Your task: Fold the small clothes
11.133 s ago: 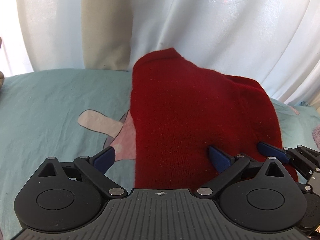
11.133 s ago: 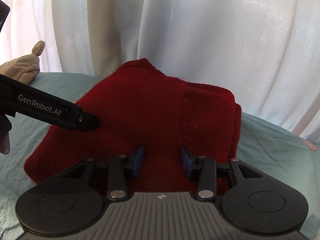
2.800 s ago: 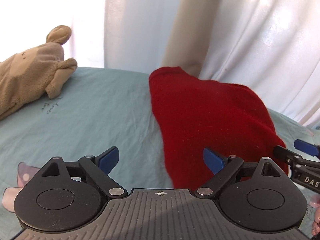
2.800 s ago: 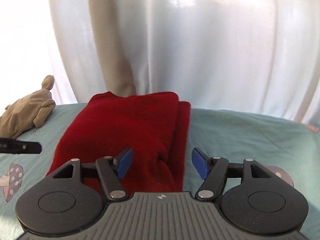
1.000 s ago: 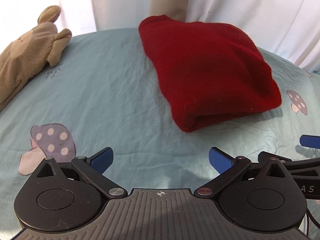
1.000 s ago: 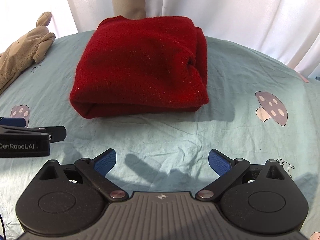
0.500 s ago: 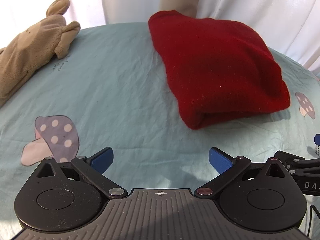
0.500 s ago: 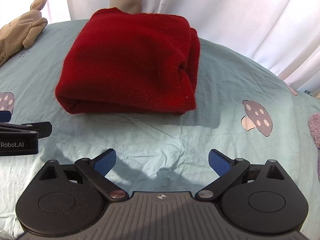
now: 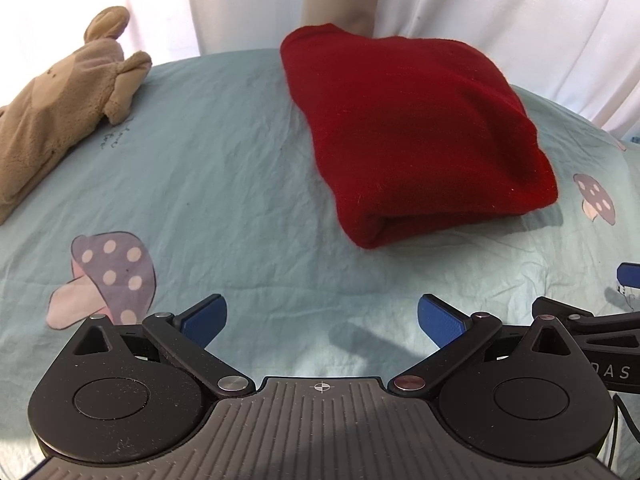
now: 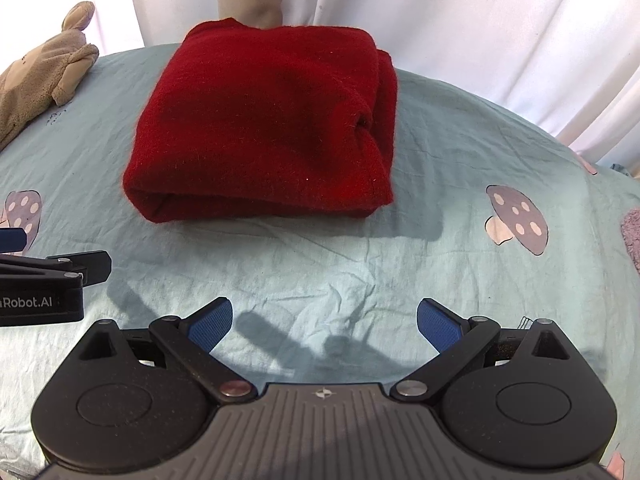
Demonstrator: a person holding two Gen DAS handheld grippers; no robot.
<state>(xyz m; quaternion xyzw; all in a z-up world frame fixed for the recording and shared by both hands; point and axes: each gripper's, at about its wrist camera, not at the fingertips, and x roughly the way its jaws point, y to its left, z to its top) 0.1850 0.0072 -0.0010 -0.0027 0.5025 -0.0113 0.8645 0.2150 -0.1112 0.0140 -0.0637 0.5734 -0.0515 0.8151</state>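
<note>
A red knitted garment [image 9: 416, 128] lies folded into a thick square on the pale blue sheet [image 9: 224, 184]; it also shows in the right wrist view [image 10: 264, 120]. My left gripper [image 9: 320, 316] is open and empty, held back from the garment's near left corner. My right gripper [image 10: 324, 320] is open and empty, held back from the garment's near edge. Each gripper shows at the side of the other's view.
A tan plush toy [image 9: 60, 96] lies at the far left of the sheet, also in the right wrist view [image 10: 40, 76]. White curtains [image 10: 460, 20] hang behind the bed. Mushroom prints [image 10: 516, 216] dot the sheet. A pinkish cloth edge [image 10: 632, 236] shows at far right.
Both grippers have let go of the folded red garment and pulled back towards me. In the last half second they shifted only slightly. The garment lies still.
</note>
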